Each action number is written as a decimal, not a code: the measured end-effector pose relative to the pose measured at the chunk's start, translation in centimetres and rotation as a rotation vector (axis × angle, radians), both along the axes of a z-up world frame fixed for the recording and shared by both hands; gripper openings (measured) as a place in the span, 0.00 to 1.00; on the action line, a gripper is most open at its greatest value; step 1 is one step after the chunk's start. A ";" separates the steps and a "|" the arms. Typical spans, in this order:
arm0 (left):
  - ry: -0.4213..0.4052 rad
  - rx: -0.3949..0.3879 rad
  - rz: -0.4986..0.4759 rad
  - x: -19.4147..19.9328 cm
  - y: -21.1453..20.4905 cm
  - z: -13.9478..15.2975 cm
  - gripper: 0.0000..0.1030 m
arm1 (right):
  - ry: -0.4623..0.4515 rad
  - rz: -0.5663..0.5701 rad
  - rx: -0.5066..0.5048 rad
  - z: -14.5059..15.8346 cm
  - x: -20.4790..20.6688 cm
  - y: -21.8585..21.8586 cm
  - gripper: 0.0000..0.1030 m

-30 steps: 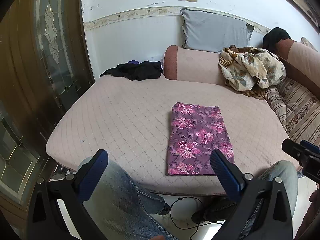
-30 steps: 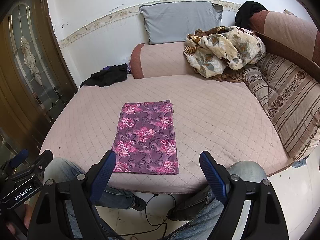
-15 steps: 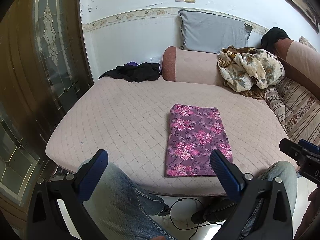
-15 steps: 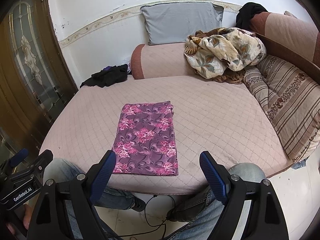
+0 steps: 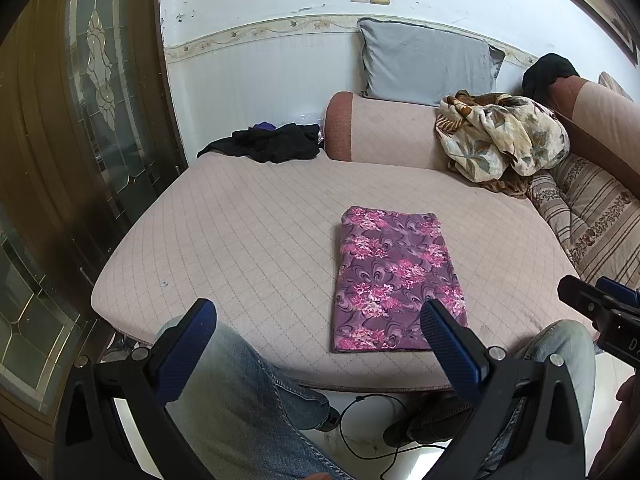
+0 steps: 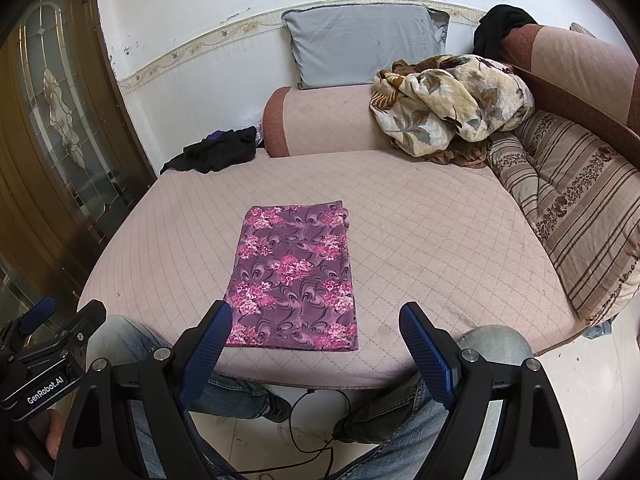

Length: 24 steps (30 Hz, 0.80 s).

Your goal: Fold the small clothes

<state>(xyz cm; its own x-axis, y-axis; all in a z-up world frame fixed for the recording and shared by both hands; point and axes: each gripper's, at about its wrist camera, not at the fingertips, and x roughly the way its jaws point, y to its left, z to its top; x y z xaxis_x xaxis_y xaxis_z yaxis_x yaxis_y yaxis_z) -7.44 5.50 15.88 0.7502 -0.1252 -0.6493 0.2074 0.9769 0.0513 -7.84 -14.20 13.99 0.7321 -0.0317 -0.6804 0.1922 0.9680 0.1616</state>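
Note:
A purple floral cloth [image 5: 396,280] lies flat on the pink quilted bed [image 5: 248,232], folded into a neat rectangle near the front edge; it also shows in the right wrist view [image 6: 294,276]. My left gripper [image 5: 316,340] is open and empty, held back over the person's knees, short of the bed's edge. My right gripper [image 6: 316,344] is open and empty too, just in front of the cloth's near edge. Neither touches the cloth.
A black garment heap [image 5: 272,144] lies at the bed's far left corner. A grey pillow [image 5: 424,68] and a crumpled floral blanket [image 5: 500,136] sit at the back. A striped cushion [image 6: 572,204] lines the right. A glass door [image 5: 80,120] stands at left.
Both grippers have drawn back a little and risen slightly, so the cloth sits a bit farther off. The cloth has not moved and both grippers stay open.

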 end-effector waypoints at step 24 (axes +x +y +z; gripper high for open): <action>0.028 0.021 -0.014 0.7 0.5 -1.2 0.99 | 0.009 0.013 0.001 -0.7 0.4 -0.6 0.87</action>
<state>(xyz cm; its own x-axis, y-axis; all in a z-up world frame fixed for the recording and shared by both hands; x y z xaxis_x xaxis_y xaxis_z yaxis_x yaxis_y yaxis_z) -6.75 5.96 14.67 0.7302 -0.1220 -0.6723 0.2230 0.9726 0.0657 -7.44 -14.77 13.28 0.7261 -0.0214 -0.6873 0.1810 0.9702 0.1610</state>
